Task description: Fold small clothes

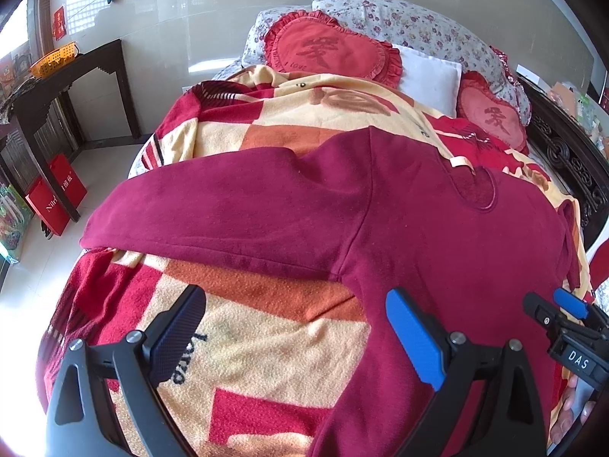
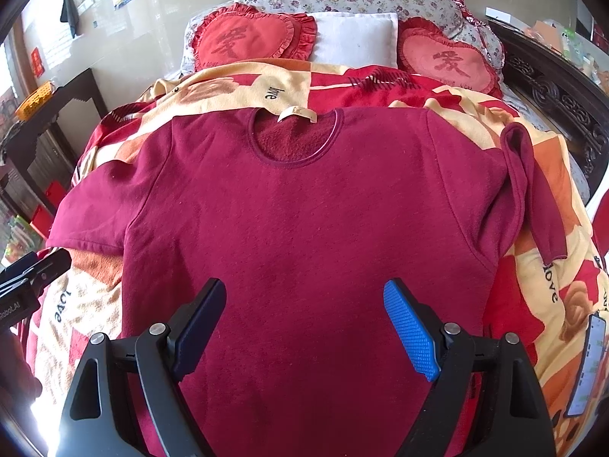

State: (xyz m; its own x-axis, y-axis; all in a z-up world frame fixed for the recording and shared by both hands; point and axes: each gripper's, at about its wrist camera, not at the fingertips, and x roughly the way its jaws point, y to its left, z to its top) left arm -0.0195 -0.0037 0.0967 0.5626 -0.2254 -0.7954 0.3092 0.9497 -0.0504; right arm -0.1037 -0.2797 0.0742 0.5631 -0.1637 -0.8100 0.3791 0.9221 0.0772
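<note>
A dark red long-sleeved top (image 2: 304, 205) lies flat, front up, on a checked blanket (image 2: 552, 205) on a bed, neck away from me. Its left sleeve (image 1: 213, 217) stretches out sideways; its right sleeve (image 2: 529, 190) is folded down along the body. My left gripper (image 1: 297, 327) is open and empty above the blanket beside the top's left side. My right gripper (image 2: 304, 316) is open and empty above the top's lower body; it also shows in the left wrist view (image 1: 552, 304).
Two red heart cushions (image 2: 247, 40) and a white pillow (image 2: 357, 36) lie at the bed head. A dark side table (image 1: 68, 87) with a yellow basket stands left of the bed. A phone (image 2: 586, 365) lies on the blanket at right.
</note>
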